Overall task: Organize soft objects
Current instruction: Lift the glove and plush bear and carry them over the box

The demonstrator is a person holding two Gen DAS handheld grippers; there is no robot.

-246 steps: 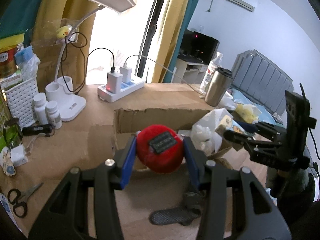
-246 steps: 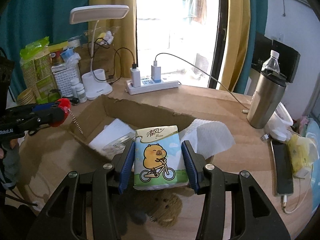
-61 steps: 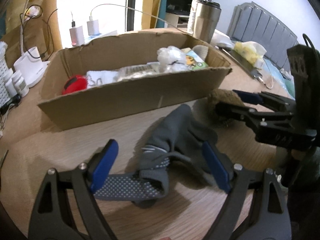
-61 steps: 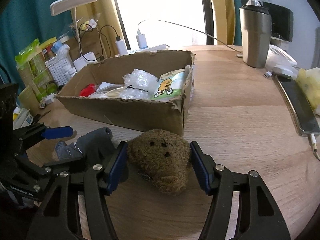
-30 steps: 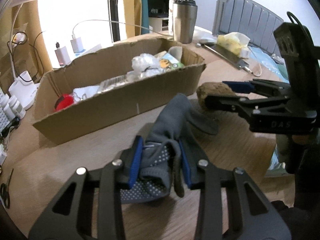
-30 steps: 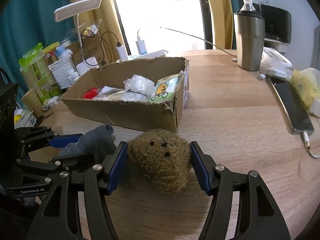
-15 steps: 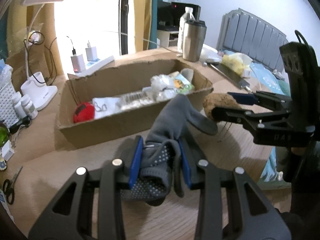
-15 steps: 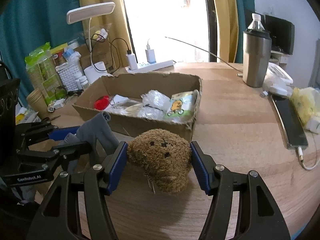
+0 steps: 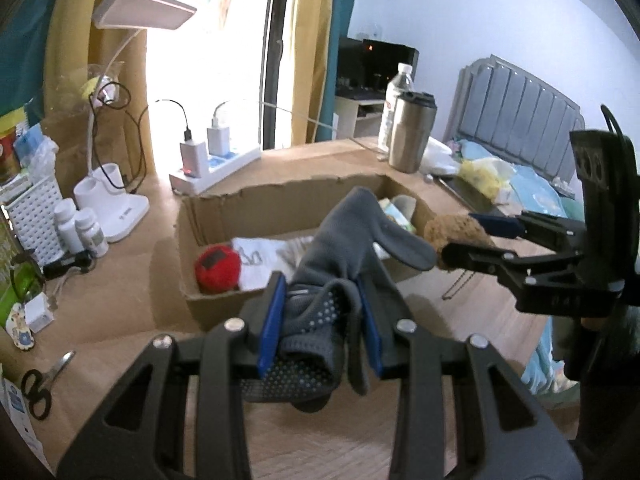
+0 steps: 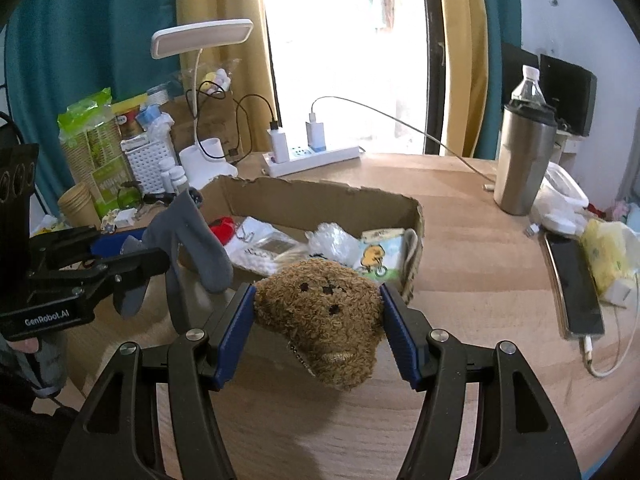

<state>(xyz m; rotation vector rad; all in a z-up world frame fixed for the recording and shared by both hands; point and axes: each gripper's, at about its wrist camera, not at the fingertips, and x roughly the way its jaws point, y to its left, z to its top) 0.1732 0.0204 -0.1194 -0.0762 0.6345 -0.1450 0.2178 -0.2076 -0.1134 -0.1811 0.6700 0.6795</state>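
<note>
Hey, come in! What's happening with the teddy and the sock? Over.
Left gripper shut on grey sock. Right gripper shut on teddy. Cardboard box ahead, nothing blocking.

Two grippers: the left gripper (image 9: 320, 320) and the right gripper (image 10: 318, 322). One grey sock (image 9: 344, 248), one brown plush bear (image 10: 324, 316), one cardboard box (image 10: 320, 200), one red plush ball (image 9: 218, 266), one tissue pack (image 10: 378, 258), one desk lamp (image 10: 202, 38), two white pill bottles (image 9: 80, 230), one steel tumbler (image 10: 524, 160), one water bottle (image 10: 528, 88), one pair of scissors (image 9: 42, 384).
</note>
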